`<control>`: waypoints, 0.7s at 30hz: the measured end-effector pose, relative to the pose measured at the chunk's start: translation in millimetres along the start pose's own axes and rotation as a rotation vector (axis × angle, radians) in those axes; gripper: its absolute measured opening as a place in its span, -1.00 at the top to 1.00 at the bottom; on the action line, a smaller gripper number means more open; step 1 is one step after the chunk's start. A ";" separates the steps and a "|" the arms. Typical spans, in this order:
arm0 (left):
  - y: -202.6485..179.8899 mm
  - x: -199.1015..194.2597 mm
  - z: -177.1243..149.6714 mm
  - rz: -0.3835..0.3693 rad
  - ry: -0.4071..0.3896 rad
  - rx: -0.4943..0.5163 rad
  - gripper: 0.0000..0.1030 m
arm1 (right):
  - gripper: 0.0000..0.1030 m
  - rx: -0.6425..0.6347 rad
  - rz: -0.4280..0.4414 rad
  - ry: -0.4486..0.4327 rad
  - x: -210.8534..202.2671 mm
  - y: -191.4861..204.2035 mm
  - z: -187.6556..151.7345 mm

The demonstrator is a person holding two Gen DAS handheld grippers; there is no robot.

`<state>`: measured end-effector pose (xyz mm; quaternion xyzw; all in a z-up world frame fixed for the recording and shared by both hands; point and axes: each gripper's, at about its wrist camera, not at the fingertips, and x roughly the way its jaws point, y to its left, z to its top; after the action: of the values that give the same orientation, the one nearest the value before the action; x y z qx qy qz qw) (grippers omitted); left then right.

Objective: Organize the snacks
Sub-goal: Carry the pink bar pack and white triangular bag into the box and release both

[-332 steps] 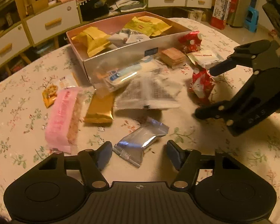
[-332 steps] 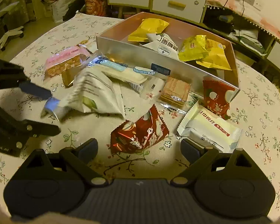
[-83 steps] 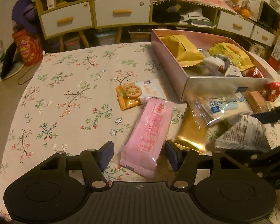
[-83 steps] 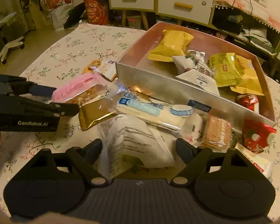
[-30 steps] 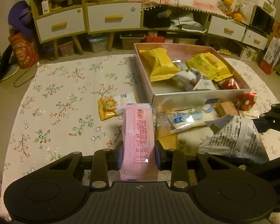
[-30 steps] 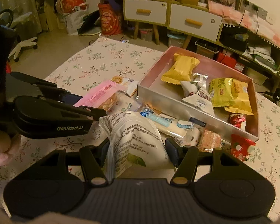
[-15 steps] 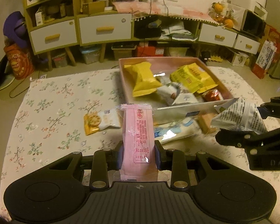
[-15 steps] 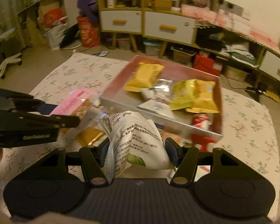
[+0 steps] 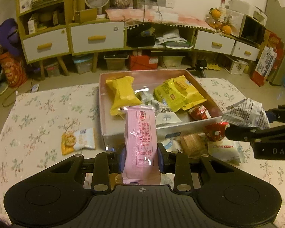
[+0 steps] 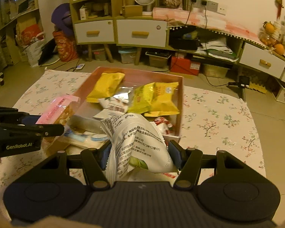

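Left tongs [image 9: 140,158] clamp the pink packet [image 9: 139,138], right tongs [image 10: 139,156] clamp the white bag [image 10: 136,140]; clear the box [image 9: 104,102] wall, then release over bare floor.

The box [image 9: 190,128] is crowded along its right side by yellow packets [image 9: 177,93]. Its left strip [image 9: 105,112] lies bare. Loose snacks [image 9: 191,144] block the near wall.
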<state>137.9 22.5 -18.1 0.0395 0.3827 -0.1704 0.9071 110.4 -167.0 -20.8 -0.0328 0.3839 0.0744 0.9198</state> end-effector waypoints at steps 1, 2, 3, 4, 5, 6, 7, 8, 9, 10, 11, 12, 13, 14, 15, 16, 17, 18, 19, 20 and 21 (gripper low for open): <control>-1.2 2.5 2.1 0.004 -0.007 0.009 0.43 | -0.12 0.003 -0.004 -0.005 1.0 -2.3 0.7; -2.3 4.7 4.4 0.006 -0.016 0.016 0.43 | -0.12 0.012 -0.003 -0.009 2.6 -5.3 2.5; -3.0 8.2 7.9 0.008 -0.022 0.024 0.43 | -0.12 0.023 0.004 -0.011 3.3 -8.9 3.9; -3.3 11.6 12.0 0.012 -0.024 0.030 0.43 | -0.12 0.033 0.014 -0.011 4.8 -11.8 5.6; -3.2 16.2 17.6 0.017 -0.024 0.033 0.43 | -0.12 0.037 0.019 -0.012 7.0 -13.9 7.8; -3.1 20.6 23.7 0.020 -0.022 0.033 0.43 | -0.12 0.037 0.019 -0.014 9.8 -14.9 9.8; -3.1 24.3 29.5 0.020 -0.021 0.031 0.43 | -0.12 0.032 0.018 -0.016 13.0 -14.9 11.5; -3.4 27.8 35.5 0.020 -0.021 0.029 0.43 | -0.12 0.027 0.019 -0.018 16.9 -15.3 13.4; -4.9 32.3 43.7 0.024 -0.022 0.037 0.42 | -0.13 0.021 0.021 -0.019 21.3 -15.2 15.6; -6.6 35.7 48.9 0.027 -0.023 0.049 0.42 | -0.13 0.016 0.024 -0.022 25.4 -15.2 17.3; -8.6 39.8 55.0 0.029 -0.026 0.059 0.42 | -0.13 0.013 0.025 -0.024 30.0 -15.2 19.0; -10.4 44.5 60.6 0.029 -0.029 0.067 0.42 | -0.13 0.010 0.026 -0.023 36.0 -14.7 21.2; -12.1 48.6 64.6 0.029 -0.030 0.072 0.42 | -0.13 0.007 0.027 -0.020 40.0 -15.3 21.8; -13.7 53.2 68.1 0.029 -0.033 0.075 0.42 | -0.13 0.001 0.025 -0.015 42.9 -15.1 22.5; -14.6 57.9 71.2 0.028 -0.034 0.078 0.42 | -0.13 -0.008 0.019 -0.011 47.2 -14.7 23.3; -15.4 62.7 73.9 0.026 -0.035 0.079 0.42 | -0.13 -0.015 0.014 -0.008 48.8 -14.5 23.6; -15.6 68.3 76.6 0.025 -0.036 0.077 0.42 | -0.13 -0.022 0.013 -0.006 50.7 -14.9 23.8; -15.5 73.8 78.6 0.026 -0.035 0.076 0.42 | -0.13 -0.024 0.014 -0.006 52.1 -15.1 24.0; -14.8 78.3 79.5 0.028 -0.033 0.073 0.42 | -0.13 -0.026 0.014 -0.006 53.6 -15.7 24.4; -14.4 83.4 80.6 0.029 -0.031 0.072 0.42 | -0.13 -0.027 0.013 -0.006 54.7 -16.2 25.1; -14.4 87.5 81.0 0.029 -0.028 0.071 0.42 | -0.13 -0.028 0.012 -0.006 56.1 -16.6 25.5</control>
<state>245.0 -31.8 -22.2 0.0750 0.3632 -0.1711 0.9128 170.0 -174.2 -42.7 -0.0430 0.3803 0.0851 0.9199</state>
